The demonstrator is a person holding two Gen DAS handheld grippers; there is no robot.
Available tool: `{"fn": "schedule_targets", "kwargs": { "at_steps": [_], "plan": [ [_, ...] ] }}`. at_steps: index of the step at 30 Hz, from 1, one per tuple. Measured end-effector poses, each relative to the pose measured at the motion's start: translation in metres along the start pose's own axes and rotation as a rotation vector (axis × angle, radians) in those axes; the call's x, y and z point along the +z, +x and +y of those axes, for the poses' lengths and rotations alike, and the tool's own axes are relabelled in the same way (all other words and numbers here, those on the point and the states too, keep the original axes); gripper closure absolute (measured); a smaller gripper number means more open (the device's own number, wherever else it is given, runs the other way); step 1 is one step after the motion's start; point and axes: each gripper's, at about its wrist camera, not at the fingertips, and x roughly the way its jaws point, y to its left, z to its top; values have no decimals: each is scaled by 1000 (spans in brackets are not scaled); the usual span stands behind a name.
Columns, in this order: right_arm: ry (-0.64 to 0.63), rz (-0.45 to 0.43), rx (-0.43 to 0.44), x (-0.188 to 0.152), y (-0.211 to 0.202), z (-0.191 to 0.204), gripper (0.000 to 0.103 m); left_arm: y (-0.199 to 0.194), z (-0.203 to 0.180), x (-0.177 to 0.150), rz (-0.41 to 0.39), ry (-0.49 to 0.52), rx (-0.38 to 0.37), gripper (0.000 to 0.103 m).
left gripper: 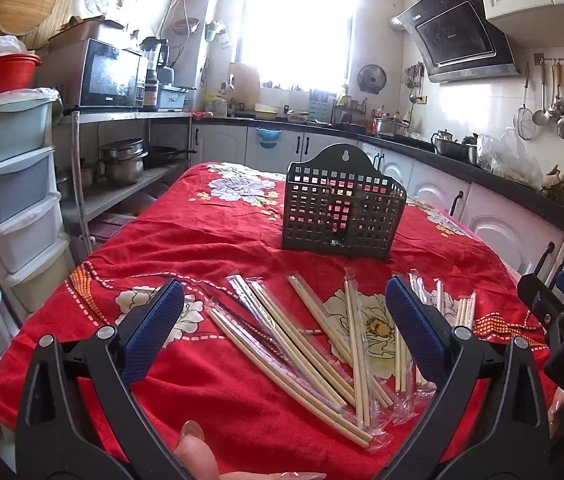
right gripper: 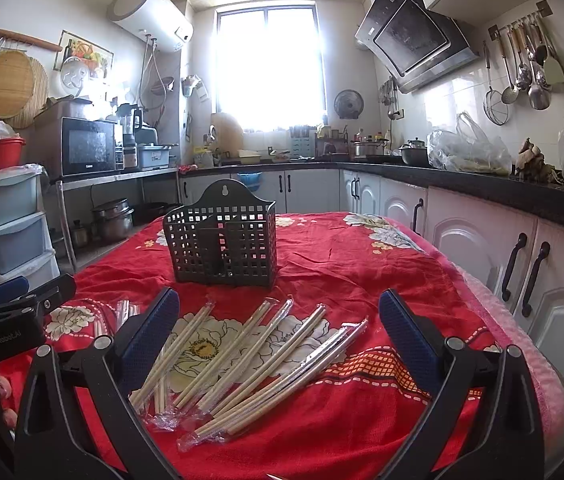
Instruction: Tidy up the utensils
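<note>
Nothing sorted yet: both tongs, left (left gripper: 283, 320) and right (right gripper: 280, 326), gape wide and empty, wrapped chopsticks (right gripper: 242, 360) scattered near, caddy (right gripper: 222, 240) far (looks empty).

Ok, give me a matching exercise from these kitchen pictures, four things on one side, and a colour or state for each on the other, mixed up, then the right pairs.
Things:
1. tablecloth
2. utensil holder
3. chopsticks
4. left tongs

Descriptions:
A. black, perforated, standing upright
B. open, holding nothing
C. red with a flower print
D. lying loose in clear wrappers

Pairs: 1-C, 2-A, 3-D, 4-B

The right tongs are open too, so B would suit them as well.
</note>
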Motion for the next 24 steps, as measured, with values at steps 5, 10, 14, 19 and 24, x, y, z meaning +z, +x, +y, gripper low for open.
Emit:
{"fn": "schedule_targets", "kwargs": {
  "at_steps": [5,10,14,19,24],
  "plan": [
    [-4,1,-2,0,2,3,6,1,0,-1,2,0,2,10],
    [-4,0,-3,0,2,3,6,1,0,-1,2,0,2,10],
    [-3,-1,-2,0,2,3,6,1,0,-1,2,-1,1,10],
    [-4,-1,-2,0,2,3,6,1,1,-1,2,-1,2,10],
    [-4,-1,-3,0,2,3,6,3,4,0,2,-7,2,10]
  ]
}}
